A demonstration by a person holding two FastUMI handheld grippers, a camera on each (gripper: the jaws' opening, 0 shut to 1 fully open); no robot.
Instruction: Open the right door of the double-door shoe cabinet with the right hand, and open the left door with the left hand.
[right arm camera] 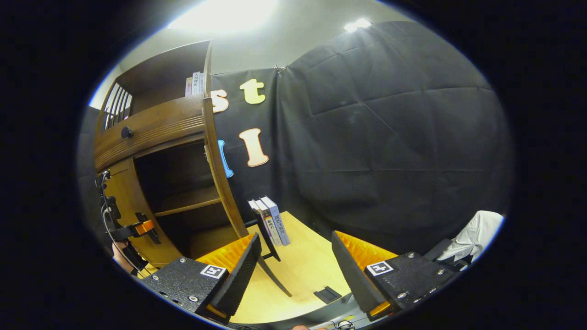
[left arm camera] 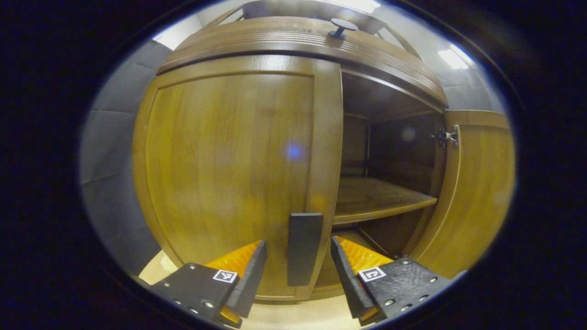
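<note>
On the inner edge of the left door [left arm camera: 229,174], low down, the dark handle [left arm camera: 303,250] stands right between the fingers of your left gripper [left arm camera: 298,275], which is spread wide and holds nothing. That door is shut, its edge meeting the dark opening of the shoe cabinet [left arm camera: 302,41]. Beyond the handle, the right door [left arm camera: 477,192] is swung fully out, hinge [left arm camera: 445,136] showing, with a bare shelf [left arm camera: 380,199] inside. So the right-hand half looks done and the left door is the step in hand. Next, I'd judge, you close the fingers squarely on the handle, then pull along the door's arc rather than straight back, or the pads may slip off.

Away from the handle, your right gripper [right arm camera: 293,270] is open and empty, facing past the open door's edge [right arm camera: 220,174]. Books [right arm camera: 270,220] stand beside the cabinet; their spine lettering is too small to read. Each finger carries a square coded marker.
</note>
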